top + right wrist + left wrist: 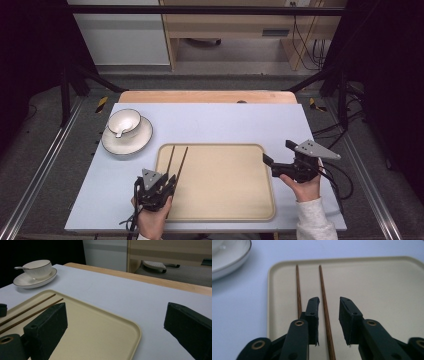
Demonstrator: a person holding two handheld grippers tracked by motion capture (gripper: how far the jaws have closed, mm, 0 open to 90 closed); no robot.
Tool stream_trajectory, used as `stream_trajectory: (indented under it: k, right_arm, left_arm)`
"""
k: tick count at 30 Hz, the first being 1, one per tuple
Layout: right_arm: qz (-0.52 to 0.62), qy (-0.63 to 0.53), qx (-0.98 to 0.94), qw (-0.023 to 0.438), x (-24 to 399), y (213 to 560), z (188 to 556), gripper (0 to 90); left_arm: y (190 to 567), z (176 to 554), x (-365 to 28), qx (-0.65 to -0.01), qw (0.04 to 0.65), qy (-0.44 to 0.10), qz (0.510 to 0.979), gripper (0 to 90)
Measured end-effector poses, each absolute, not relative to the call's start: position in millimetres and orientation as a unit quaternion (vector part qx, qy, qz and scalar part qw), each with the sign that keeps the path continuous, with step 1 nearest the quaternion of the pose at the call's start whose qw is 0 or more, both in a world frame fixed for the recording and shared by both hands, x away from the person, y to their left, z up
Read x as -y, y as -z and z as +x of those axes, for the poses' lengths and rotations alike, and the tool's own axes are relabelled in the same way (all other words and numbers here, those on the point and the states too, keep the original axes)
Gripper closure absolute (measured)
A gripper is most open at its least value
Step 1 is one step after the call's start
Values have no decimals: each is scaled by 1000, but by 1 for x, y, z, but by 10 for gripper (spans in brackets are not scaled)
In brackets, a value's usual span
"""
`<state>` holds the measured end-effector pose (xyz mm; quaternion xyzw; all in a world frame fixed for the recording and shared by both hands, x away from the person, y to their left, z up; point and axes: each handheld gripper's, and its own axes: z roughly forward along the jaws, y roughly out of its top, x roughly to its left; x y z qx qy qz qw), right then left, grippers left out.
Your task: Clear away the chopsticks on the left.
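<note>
Chopsticks (324,297), thin dark-brown wooden pair, on tray (387,290), both grippers' fingers parted, empty

High view: fixed overhead, looks forward and down on the whole tabletop (210,120). Left gripper view: close and low over the tray (387,290), along the chopsticks (323,297). Right gripper view: low, from the tray's right edge, faces across it. All three share tray and chopsticks.

Open tray (225,185) right of the chopsticks (176,159); bowl (124,121) on plate (127,141) well clear, far-left.
</note>
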<state>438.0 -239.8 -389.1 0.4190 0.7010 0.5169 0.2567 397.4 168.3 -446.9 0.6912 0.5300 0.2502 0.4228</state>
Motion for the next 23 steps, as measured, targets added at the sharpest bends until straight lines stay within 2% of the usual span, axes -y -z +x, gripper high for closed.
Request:
stream_trajectory:
  k: [3, 6, 13, 23]
  right_arm:
    - [420, -519, -699, 256, 241, 388, 437, 51]
    - [422, -521, -696, 257, 242, 387, 436, 51]
    - [422, -524, -692, 261, 246, 385, 435, 45]
    - [430, -521, -690, 262, 248, 386, 436, 41]
  left_arm:
    - [432, 403, -173, -506, 437, -254, 699, 617]
    - [418, 409, -181, -483, 457, -246, 706, 510]
    - [397, 418, -204, -438, 458, -254, 731, 309]
    - [416, 414, -247, -439, 455, -244, 735, 217]
